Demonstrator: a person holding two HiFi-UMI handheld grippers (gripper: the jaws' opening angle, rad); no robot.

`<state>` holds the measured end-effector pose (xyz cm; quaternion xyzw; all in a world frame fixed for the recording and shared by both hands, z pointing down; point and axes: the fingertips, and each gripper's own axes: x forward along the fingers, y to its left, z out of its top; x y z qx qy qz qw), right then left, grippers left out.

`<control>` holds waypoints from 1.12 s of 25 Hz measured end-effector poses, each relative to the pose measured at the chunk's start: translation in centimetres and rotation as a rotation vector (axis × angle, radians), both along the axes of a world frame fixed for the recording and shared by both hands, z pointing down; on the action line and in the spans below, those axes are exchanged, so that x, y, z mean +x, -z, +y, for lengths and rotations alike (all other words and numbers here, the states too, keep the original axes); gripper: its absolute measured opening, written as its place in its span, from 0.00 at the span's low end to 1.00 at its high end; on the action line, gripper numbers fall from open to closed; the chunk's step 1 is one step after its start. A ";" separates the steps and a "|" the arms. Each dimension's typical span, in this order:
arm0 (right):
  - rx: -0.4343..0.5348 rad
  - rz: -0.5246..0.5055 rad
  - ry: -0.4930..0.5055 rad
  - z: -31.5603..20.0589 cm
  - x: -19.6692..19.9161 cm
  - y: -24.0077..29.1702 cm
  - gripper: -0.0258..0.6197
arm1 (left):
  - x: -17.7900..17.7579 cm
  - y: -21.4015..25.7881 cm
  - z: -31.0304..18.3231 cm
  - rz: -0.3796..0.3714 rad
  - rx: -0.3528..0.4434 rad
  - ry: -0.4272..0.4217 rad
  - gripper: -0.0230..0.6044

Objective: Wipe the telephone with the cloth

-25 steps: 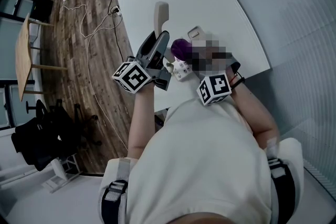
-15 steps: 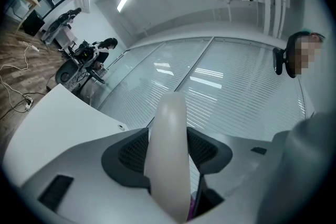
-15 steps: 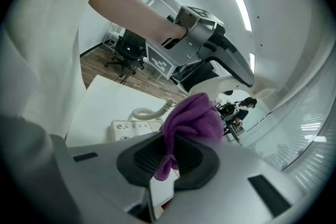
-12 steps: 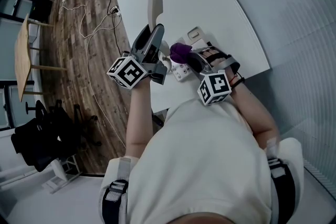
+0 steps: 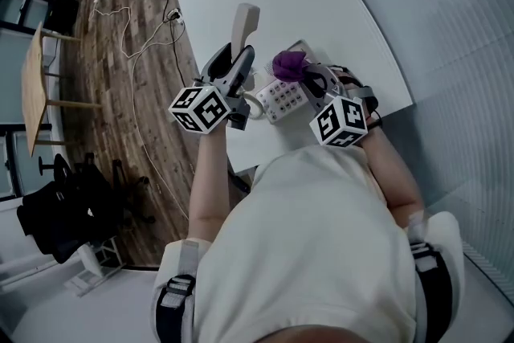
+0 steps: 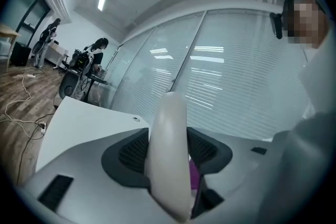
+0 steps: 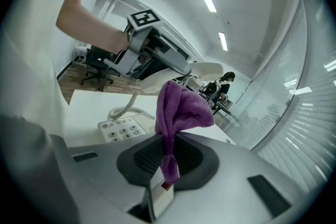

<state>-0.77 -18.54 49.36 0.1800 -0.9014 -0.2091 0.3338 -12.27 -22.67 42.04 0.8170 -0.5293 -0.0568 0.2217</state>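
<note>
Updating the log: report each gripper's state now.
Left gripper: jaws closed on the cream plastic telephone handset.
Right gripper: jaws closed on the purple microfibre cloth.

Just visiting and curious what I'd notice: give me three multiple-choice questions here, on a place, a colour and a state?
1. Where is the handset? A on the floor; B in the left gripper; C on the table.
2. The cloth's colour? A yellow; B white; C purple.
3. The right gripper is: A shut on the cloth; B open, empty; C shut on the cord.
Answers: B, its jaws clamp the raised handset; C, plainly purple; A, cloth pinched between its jaws.
</note>
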 end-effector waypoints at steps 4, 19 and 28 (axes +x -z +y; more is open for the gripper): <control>-0.075 -0.093 -0.120 -1.4 1.7 0.7 0.11 | 0.7 -2.6 -0.2 -0.101 -0.047 -0.044 0.41; -0.307 -0.318 -0.401 -3.5 6.9 0.8 0.11 | 5.1 -11.7 -0.8 -0.640 -0.151 -0.304 0.41; -0.328 -0.326 -0.428 -3.4 7.7 0.4 0.11 | 6.3 -14.6 -0.9 -0.754 -0.159 -0.386 0.41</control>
